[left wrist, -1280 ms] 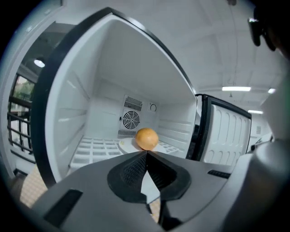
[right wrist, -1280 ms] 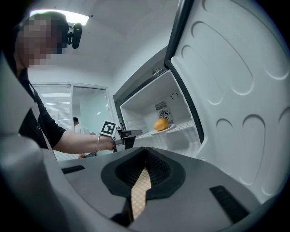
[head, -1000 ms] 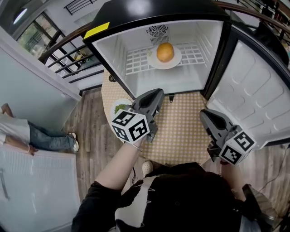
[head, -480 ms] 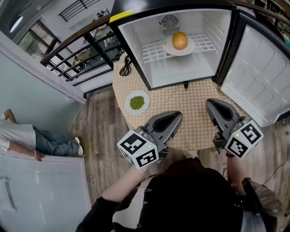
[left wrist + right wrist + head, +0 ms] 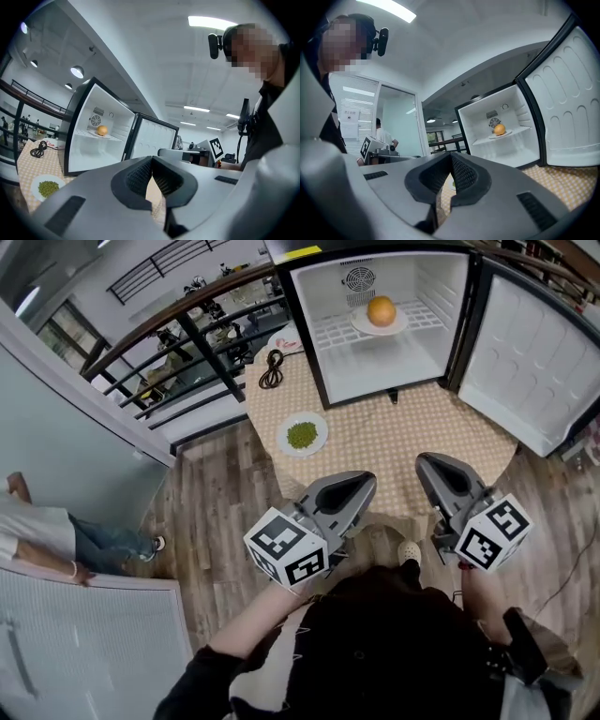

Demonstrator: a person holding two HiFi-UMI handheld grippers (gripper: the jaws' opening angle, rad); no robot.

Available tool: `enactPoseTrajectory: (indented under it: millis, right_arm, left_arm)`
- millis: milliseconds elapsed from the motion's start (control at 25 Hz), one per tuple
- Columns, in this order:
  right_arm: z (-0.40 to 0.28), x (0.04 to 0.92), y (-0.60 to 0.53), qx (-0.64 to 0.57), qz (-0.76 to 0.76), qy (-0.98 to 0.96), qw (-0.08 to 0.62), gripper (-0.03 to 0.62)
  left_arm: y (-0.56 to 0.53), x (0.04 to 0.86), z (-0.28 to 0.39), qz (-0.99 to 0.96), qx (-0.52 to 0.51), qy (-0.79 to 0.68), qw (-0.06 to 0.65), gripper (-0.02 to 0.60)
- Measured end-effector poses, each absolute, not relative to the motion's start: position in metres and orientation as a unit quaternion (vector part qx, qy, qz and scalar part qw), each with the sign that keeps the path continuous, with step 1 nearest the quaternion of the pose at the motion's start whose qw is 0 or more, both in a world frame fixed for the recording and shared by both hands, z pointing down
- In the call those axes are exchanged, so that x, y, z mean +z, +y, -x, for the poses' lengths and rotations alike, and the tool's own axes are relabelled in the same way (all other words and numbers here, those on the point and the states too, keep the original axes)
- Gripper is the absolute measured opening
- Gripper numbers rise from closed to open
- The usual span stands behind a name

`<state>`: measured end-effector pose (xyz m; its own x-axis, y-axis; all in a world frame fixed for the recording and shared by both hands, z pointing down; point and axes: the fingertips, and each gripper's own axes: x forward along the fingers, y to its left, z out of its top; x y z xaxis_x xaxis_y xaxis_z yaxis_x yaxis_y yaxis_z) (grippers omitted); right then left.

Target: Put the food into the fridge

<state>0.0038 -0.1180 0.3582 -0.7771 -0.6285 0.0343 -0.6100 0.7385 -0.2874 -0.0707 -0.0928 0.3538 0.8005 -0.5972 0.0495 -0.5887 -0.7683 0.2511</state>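
In the head view, an orange (image 5: 381, 310) sits inside the open fridge (image 5: 375, 376), and a plate of green peas (image 5: 302, 435) sits on the table (image 5: 412, 442). In the left gripper view, the left gripper (image 5: 151, 161) is squeezed together, holding nothing. In the right gripper view, the right gripper (image 5: 450, 159) is closed and empty too.

Ahead of both jaws, bare table (image 5: 403, 442) up to the open fridge (image 5: 375, 371). Ahead-left of the left jaws, a plate of greens (image 5: 302, 435); right of the right jaws, the swung-out door (image 5: 530, 352).
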Motion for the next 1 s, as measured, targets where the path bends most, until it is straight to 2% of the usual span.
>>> enactPoseTrajectory:
  millis: [560, 1000]
  right_arm:
    - [0.014, 0.343, -0.051, -0.125, 0.375, 0.919, 0.009, 0.015]
    - [-0.004, 0.323, -0.045, -0.111, 0.363, 0.925, -0.007, 0.015]
  left_arm:
    - [-0.029, 0.337, 0.092, -0.952, -0.019, -0.287, 0.100, 0.011]
    - [-0.019, 0.318, 0.066, -0.952, -0.035, -0.291, 0.093, 0.012]
